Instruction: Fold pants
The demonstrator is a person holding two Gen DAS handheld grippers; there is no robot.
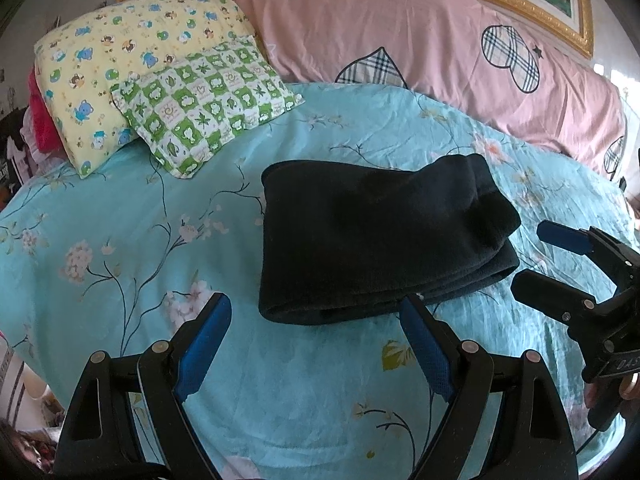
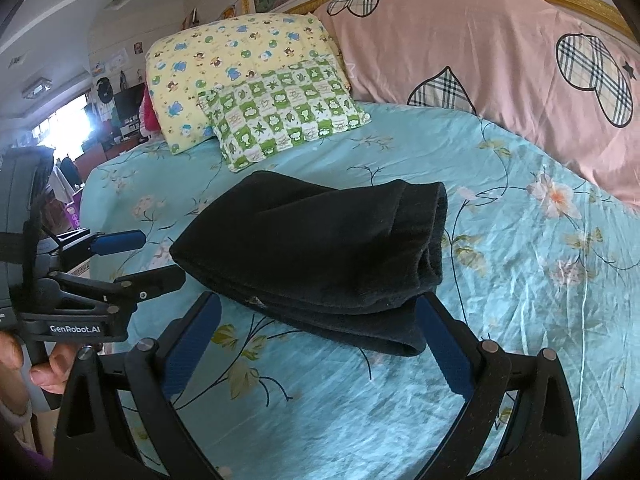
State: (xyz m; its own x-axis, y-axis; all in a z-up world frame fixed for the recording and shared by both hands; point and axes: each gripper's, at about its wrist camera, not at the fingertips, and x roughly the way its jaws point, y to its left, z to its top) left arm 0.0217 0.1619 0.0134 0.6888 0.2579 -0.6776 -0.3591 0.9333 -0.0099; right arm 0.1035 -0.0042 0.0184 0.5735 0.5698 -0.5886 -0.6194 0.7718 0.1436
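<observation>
Left wrist view: black pants (image 1: 376, 236) folded into a thick bundle; both hand-held grippers released.

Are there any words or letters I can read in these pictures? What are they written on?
"GenRobot.AI": white letters on the black body of the left gripper, seen from the right wrist camera.
White letters on the right gripper body, at the left wrist view's right edge: cut off and turned, too unclear to read.
Small marks in the white squares of the green checked pillow: too small to read.
Wall posters far back in the room: too blurred.
</observation>
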